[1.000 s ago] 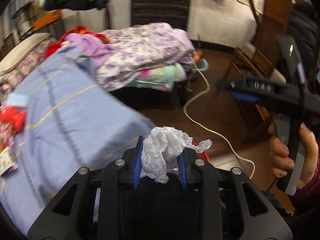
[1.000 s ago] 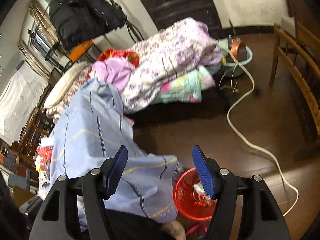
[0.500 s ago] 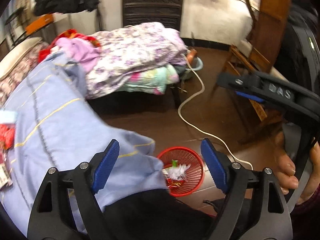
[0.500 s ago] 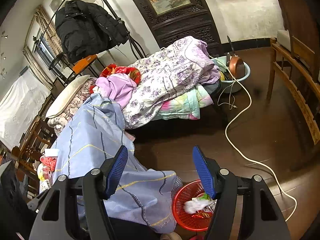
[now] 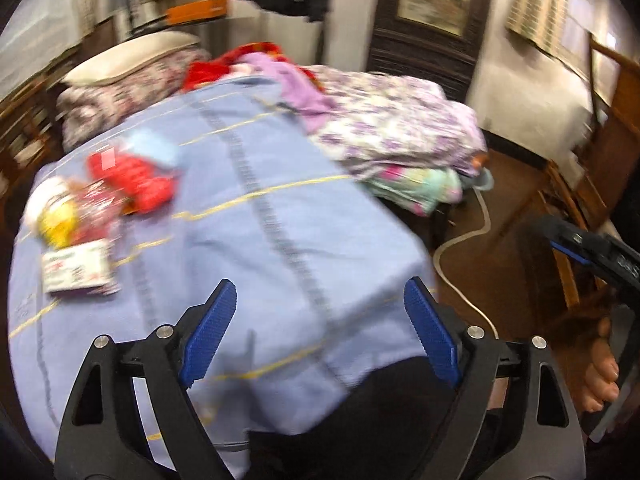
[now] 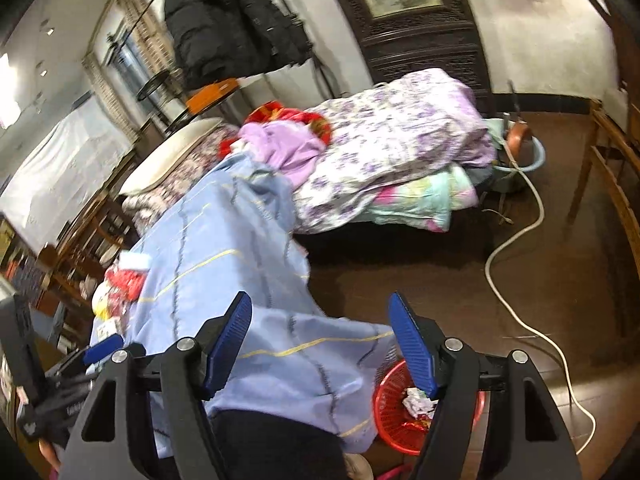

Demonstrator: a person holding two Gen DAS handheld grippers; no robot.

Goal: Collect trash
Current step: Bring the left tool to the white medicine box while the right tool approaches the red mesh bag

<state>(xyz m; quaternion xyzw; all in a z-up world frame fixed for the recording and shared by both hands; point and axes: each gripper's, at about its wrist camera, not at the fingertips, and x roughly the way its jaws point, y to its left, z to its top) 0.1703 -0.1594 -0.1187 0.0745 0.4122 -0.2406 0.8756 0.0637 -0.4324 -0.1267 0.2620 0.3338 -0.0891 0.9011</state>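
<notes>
At 10 o'clock in left view, wrapper pile (image 5: pixel 84 216) on blue sheet (image 5: pixel 280 220); my left gripper (image 5: pixel 316 332) has swung there from the basket, jaws apart, empty. Right view: right gripper (image 6: pixel 320 344) apart, tissue now in red basket (image 6: pixel 394 412) at 5 o'clock. More to collect.

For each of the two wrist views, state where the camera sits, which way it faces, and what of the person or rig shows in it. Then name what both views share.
Left wrist: behind the open left gripper, facing the blue bedspread and trash pile; the right gripper and fingers show.
Right wrist: behind the open right gripper, facing bed, floor and red basket; the left gripper shows.
Shared: bedspread, floral quilt, white cable.
</notes>
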